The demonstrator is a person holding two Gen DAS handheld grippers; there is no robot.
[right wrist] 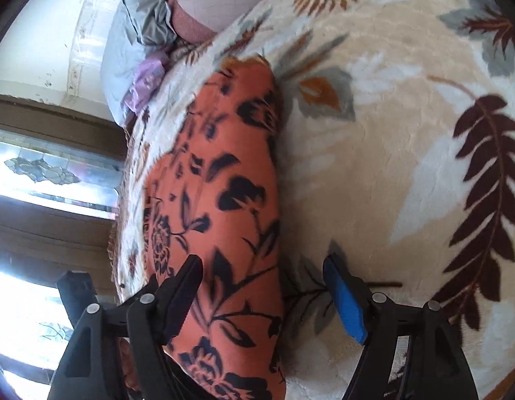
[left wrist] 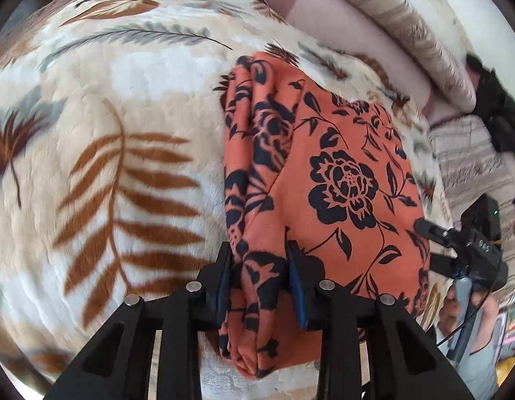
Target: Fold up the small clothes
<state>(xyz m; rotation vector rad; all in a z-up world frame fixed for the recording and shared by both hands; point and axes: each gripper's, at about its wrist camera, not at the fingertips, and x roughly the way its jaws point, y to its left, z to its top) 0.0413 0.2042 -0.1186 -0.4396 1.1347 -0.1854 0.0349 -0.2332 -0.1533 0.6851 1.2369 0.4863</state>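
An orange cloth (left wrist: 337, 180) with a black flower print lies folded on a plush leaf-patterned blanket (left wrist: 124, 106). Its thick folded left edge runs between the fingers of my left gripper (left wrist: 259, 276). The blue pads stand at either side of that fold without squeezing it, so the gripper is open. In the right wrist view the cloth (right wrist: 224, 200) stretches away from me. My right gripper (right wrist: 262, 286) stands wide open over its near end, with the black finger above the cloth and the blue pad above the blanket (right wrist: 390, 166). The right gripper (left wrist: 430, 245) also shows at the cloth's right edge, held by a hand (left wrist: 457, 303).
Folded pale bedding and a striped cover (left wrist: 407, 43) lie beyond the cloth. Grey and purple items (right wrist: 141, 66) are piled at the blanket's far end. A window with patterned glass (right wrist: 41, 173) and a dark frame sits beside the bed edge.
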